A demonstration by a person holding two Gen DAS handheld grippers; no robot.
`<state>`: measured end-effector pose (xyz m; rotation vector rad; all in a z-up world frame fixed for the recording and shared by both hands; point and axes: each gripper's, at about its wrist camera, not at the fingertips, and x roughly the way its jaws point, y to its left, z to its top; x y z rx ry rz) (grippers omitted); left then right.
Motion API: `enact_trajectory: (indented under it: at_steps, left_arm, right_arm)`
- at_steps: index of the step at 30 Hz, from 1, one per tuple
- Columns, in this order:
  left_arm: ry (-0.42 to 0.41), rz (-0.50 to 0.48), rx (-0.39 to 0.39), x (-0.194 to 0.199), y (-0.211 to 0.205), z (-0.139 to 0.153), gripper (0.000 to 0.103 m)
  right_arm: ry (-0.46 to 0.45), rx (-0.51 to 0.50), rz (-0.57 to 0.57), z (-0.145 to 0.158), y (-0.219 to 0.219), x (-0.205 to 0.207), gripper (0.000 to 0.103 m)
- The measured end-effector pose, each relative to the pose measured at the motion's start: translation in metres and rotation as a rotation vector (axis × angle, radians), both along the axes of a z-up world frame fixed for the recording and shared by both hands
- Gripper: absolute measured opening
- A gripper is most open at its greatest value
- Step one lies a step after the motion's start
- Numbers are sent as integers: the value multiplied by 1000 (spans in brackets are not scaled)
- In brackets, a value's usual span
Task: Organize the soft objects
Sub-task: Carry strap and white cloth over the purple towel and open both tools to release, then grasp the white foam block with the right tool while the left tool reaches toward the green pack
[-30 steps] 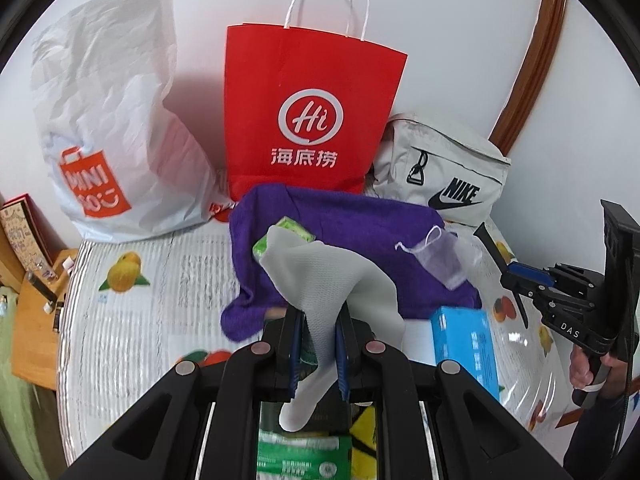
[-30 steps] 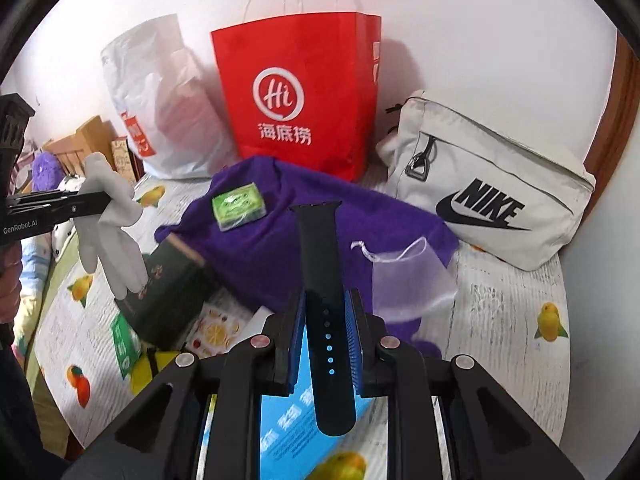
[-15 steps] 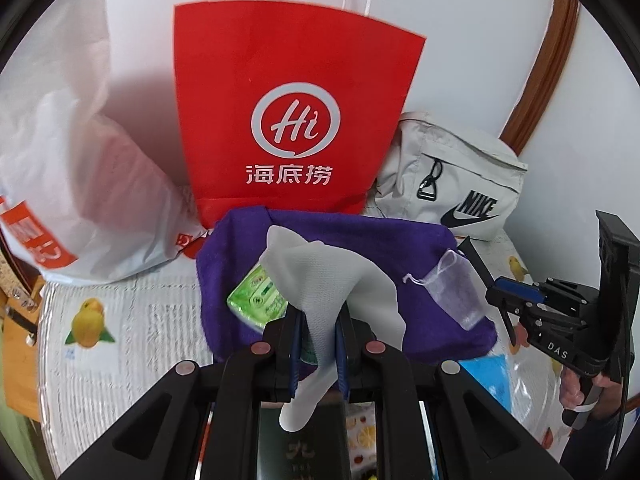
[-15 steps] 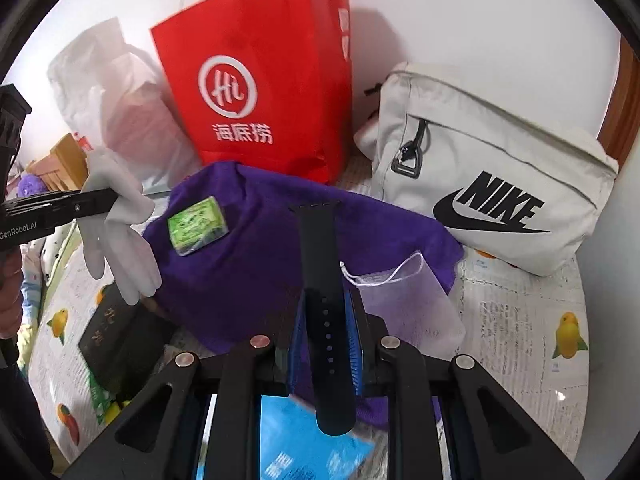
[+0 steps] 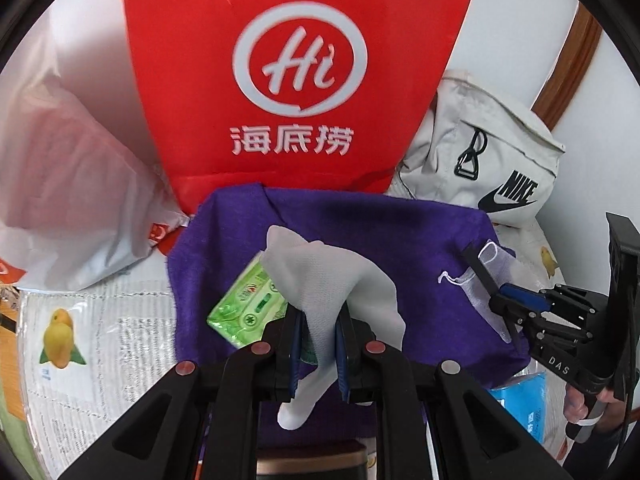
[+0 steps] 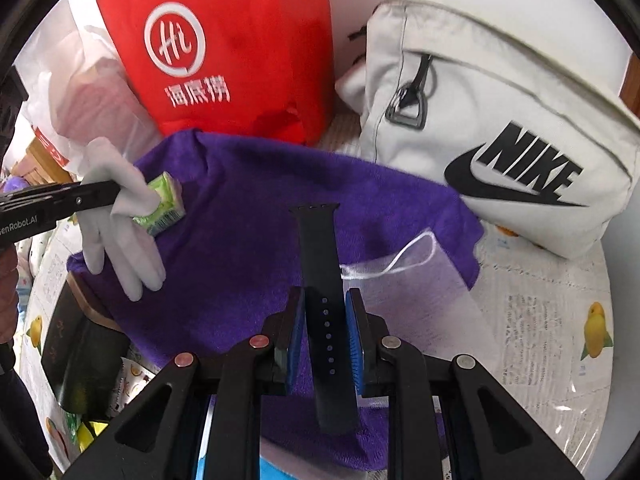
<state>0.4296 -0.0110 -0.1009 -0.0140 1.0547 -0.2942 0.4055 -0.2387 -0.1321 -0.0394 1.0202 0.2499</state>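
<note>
A purple towel (image 5: 360,240) (image 6: 248,216) lies spread on the table. My left gripper (image 5: 320,344) is shut on a white glove (image 5: 324,280) (image 6: 120,220), which hangs over the towel's left part, just above a green tissue pack (image 5: 248,312) (image 6: 164,204). My right gripper (image 6: 325,332) is shut on a black watch strap (image 6: 320,248), held over the towel's middle; in the left wrist view it shows at the right (image 5: 508,296). A sheer drawstring pouch (image 6: 404,276) (image 5: 488,280) rests on the towel's right edge.
A red paper bag (image 5: 296,80) (image 6: 224,52) stands behind the towel, a white plastic bag (image 5: 68,184) to its left, a cream Nike bag (image 6: 500,120) (image 5: 492,168) to its right. A dark box (image 6: 80,356) and a blue pack (image 5: 520,400) lie near the front. The tablecloth (image 6: 540,340) has fruit prints.
Both grippers have moved forward and down toward the purple towel, so the bags loom larger. The glove now hangs by the tissue pack and the strap over the towel's middle.
</note>
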Motion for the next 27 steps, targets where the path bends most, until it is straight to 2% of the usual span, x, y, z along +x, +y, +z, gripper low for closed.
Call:
enact_trajectory:
  at_steps: [6,11,13,15,16,18,20,27]
  left_arm:
    - [49,-11,14,8,-9,-21,14]
    - [65,-2,31,12,-14,-28,20]
    - [72,-2,34,12,-16,-30,25]
    - [78,-1,52,11,-17,-30,29]
    - [80,0,59,10,-18,-31,32]
    - [71,10,78,9,-19,-29,52]
    - [51,19,97,6,-17,-23,60]
    - [6,51,141,-12,-6,2,62]
  right_arm:
    - [45,1,-9,-15,-4,8,21]
    - [61,-6,-12,-22,-7,11,22]
    - [63,-5,-10,-23,-7,11,23]
    - [67,2,-13,-24,-6,12,31]
    - [67,5,-11,-24,-5,12,38]
    - [51,1,-5,-21,-4,9,45]
    - [34,-4,-4,-16,-3,3,50]
    - [1,18,-17,6,-8,-14,50]
